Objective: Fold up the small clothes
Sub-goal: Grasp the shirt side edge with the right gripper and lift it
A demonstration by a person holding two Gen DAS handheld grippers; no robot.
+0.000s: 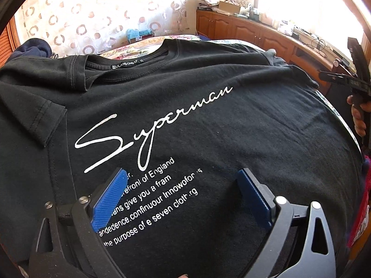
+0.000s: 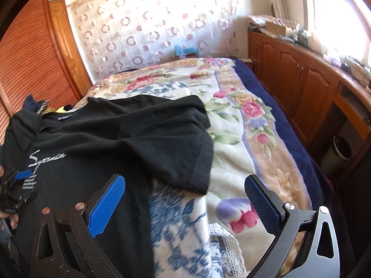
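Note:
A black T-shirt (image 1: pixel 208 120) with white "Superman" lettering lies face up on the bed, its left sleeve folded in over the chest. My left gripper (image 1: pixel 183 173) is open and empty, just above the printed text. In the right wrist view the same shirt (image 2: pixel 104 143) lies at the left, its right sleeve (image 2: pixel 185 162) spread over the blanket. My right gripper (image 2: pixel 185 180) is open and empty, above the shirt's right edge and sleeve. The right gripper also shows at the right edge of the left wrist view (image 1: pixel 354 78), and the left gripper at the left edge of the right wrist view (image 2: pixel 18 185).
The bed carries a floral blanket (image 2: pixel 243 115) and a blue-and-white cloth (image 2: pixel 180 220). A dark garment pile (image 1: pixel 34 46) sits beyond the collar. Wooden cabinets (image 2: pixel 296 78) line the right wall, with a bin (image 2: pixel 340 153) below. A louvred wardrobe (image 2: pixel 30 64) stands at the left.

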